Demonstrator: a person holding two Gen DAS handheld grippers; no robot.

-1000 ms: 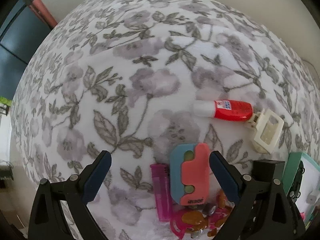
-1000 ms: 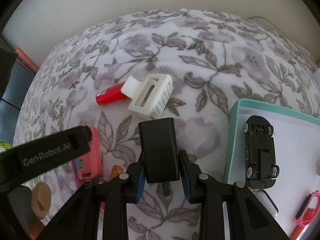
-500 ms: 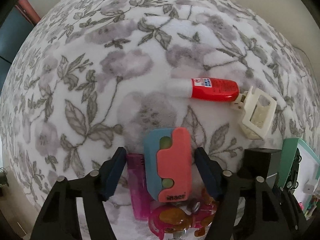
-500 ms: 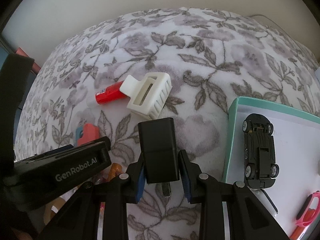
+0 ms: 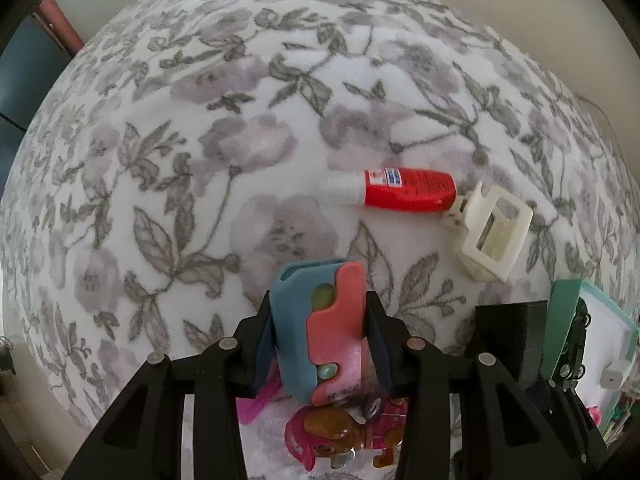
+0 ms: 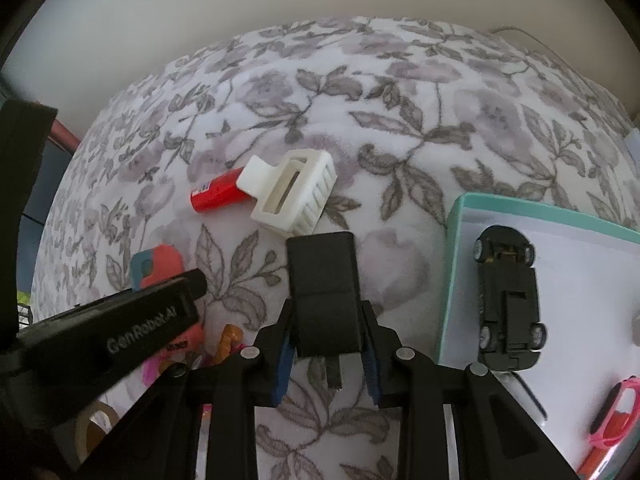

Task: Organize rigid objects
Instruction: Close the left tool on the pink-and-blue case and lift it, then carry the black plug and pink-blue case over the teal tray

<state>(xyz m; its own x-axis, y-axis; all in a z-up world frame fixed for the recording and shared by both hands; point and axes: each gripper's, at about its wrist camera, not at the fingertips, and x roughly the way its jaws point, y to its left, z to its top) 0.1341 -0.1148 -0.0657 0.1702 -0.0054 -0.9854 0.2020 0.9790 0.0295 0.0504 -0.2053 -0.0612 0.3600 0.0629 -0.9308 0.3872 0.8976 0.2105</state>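
Note:
My left gripper (image 5: 320, 322) is shut on a blue and coral plastic case (image 5: 320, 320), on the floral cloth. The case also shows in the right wrist view (image 6: 156, 266), partly behind the left gripper body. My right gripper (image 6: 326, 332) is shut on a black rectangular block (image 6: 322, 292), which also shows at the right of the left wrist view (image 5: 506, 340). A teal-rimmed white tray (image 6: 450, 280) lies to the right and holds a black toy car (image 6: 508, 300) and pink glasses (image 6: 614, 412).
A red and white tube (image 5: 396, 192) and a cream hair claw (image 5: 492, 236) lie on the cloth beyond the grippers. A pink and brown toy figure (image 5: 344, 436) and a pink lighter (image 5: 256, 400) lie under the left gripper. A tape roll (image 6: 94, 436) lies lower left.
My left gripper has moved forward around the blue and coral case and shut on it. My right gripper has stayed still with the black block.

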